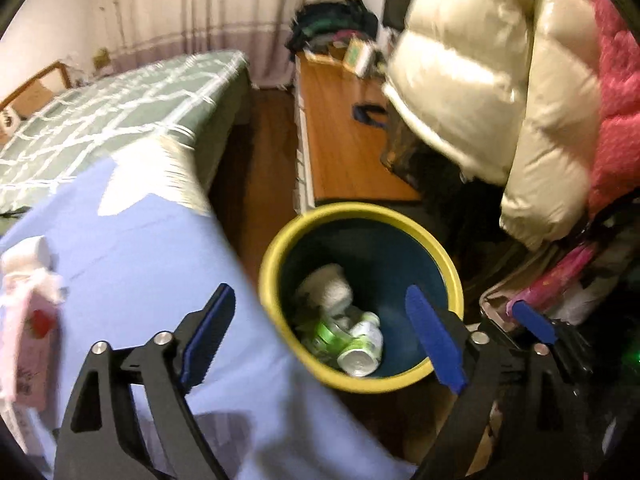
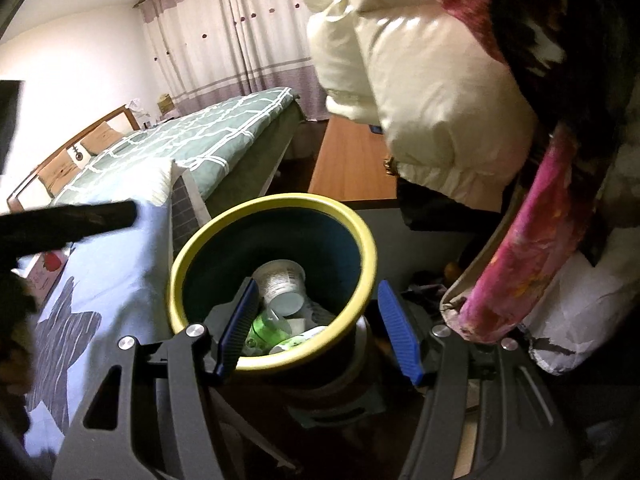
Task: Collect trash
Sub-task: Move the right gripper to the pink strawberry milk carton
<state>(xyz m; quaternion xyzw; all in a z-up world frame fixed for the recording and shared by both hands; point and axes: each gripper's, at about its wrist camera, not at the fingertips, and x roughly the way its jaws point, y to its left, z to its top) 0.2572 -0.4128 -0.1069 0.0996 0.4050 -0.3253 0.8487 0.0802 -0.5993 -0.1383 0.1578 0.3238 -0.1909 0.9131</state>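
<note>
Room: bedroom, green checked bed (image 2: 224, 128) at the far left, curtains behind, coats hanging on the right, blue sheet (image 1: 132, 248) on the near left.
Bin: yellow-rimmed trash bin (image 1: 276, 248) sits on the floor between the sheet and the coats; a green can (image 1: 360, 344), a crumpled white wad and a plastic cup (image 2: 280, 284) are already inside.
Left hand-held gripper (image 1: 320, 340): released, jaws wide over the bin mouth, nothing between them.
Right hand-held gripper (image 2: 320, 328): jaws straddle the near rim, one pad inside the bin, one outside; honestly can't tell if they pinch it.
Still out: pink carton (image 1: 28, 340) on the sheet, near left, looks like the next bit of trash.
Risk: if the right one yanks or slips on the rim, I'd guess the bin tips and spills everything.
Risk 2: left view is smeared, so a rushed swing toward the carton could miss it or snag the sheet.
View gap: only the left view shows the carton up close and the right gripper's blue finger (image 1: 532, 320); only the right view shows the rim straddle and the cup.
</note>
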